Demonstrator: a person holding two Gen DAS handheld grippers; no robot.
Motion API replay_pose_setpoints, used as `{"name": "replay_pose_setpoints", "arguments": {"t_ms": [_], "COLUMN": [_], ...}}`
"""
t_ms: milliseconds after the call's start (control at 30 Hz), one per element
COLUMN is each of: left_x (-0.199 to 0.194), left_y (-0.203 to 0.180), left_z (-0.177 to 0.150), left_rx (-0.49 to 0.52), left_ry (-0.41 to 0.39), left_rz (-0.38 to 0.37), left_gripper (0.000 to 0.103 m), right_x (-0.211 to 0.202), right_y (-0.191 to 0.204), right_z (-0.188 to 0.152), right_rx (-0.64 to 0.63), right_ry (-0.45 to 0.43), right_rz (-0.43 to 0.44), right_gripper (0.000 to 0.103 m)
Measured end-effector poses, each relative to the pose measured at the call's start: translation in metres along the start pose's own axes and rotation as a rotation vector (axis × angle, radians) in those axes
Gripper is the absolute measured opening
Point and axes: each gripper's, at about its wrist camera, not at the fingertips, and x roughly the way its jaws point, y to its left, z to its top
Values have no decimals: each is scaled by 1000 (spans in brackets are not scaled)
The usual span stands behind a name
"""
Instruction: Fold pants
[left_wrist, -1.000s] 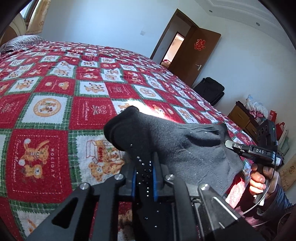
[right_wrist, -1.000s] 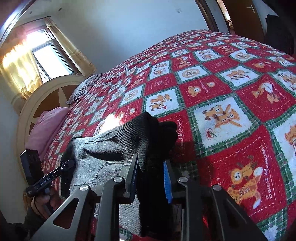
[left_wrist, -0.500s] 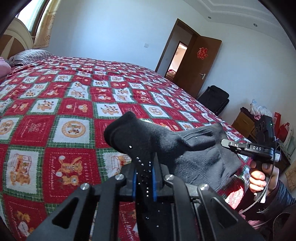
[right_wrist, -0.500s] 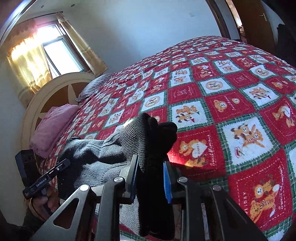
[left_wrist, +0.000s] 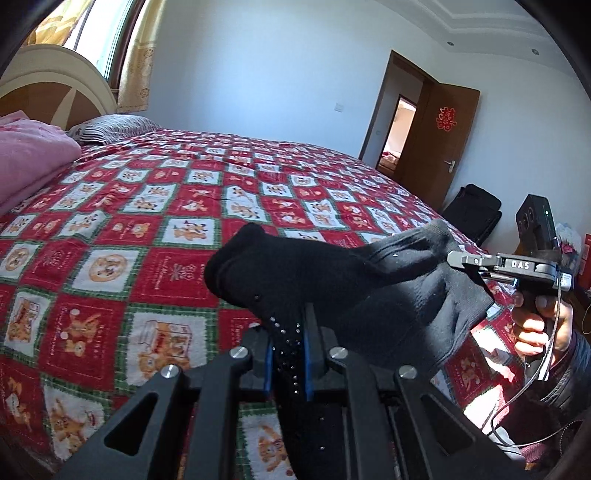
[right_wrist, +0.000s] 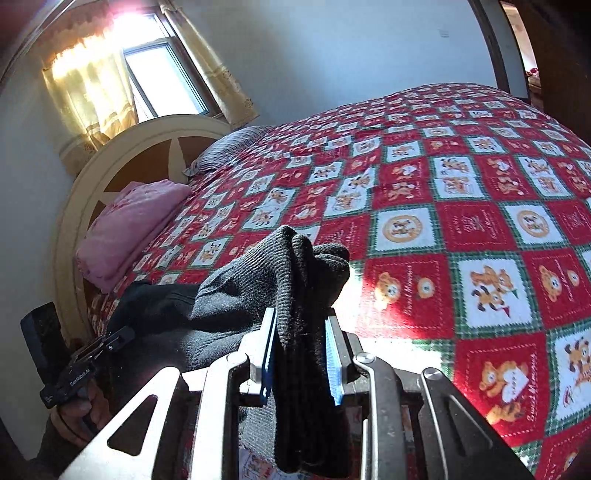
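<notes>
Dark grey knit pants hang in the air above the bed, stretched between the two grippers. My left gripper is shut on one bunched end of the pants. My right gripper is shut on the other bunched end of the pants. The right gripper also shows at the right of the left wrist view, and the left gripper at the lower left of the right wrist view. The cloth sags between them.
A bed with a red, green and white bear-pattern quilt fills both views. A folded pink blanket and a striped pillow lie by the headboard. A brown door and black luggage stand at the right.
Both grippers have risen with the pants, lifting them off the quilt. The views tilt up, showing more wall, window and headboard.
</notes>
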Motion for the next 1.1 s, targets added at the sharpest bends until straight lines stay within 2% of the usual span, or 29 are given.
{"name": "replay_pose_setpoints", "arguments": {"t_ms": [267,433,667,833,900,933,967,1000,1067,1100], "left_x": [-14,-19,-27,-9,-1,1,1,1,-3,-5], "left_y": [35,61,94,127,134,136,137,138,139,140], "left_z": [-1,0,-3,-20,-29,-32,-34,-35,-37,-37], "left_rx": [-31,-89,-111,-179,-186,-188,-191,-193,-201,-206], "left_ry": [-27,-44,-67,1,32,37,34,33,21,20], "left_rz": [85,119,215,253,259,266,276,300,331,346], "left_gripper": [13,13,13,14,21,29,41,47,66,70], "right_x": [47,78,129,171,186,191,192,193,188,184], "right_y": [43,69,104,113,104,98,92,87,77,73], "right_z": [21,32,43,34,31,30,30,29,29,30], "right_rx": [-56,-78,-103,-109,-87,-68,-51,-39,-24,-17], "right_ry": [41,58,86,149,174,181,183,184,166,151], "right_rz": [38,60,104,96,76,69,70,59,38,29], "right_gripper": [24,24,24,25,28,29,33,40,47,51]}}
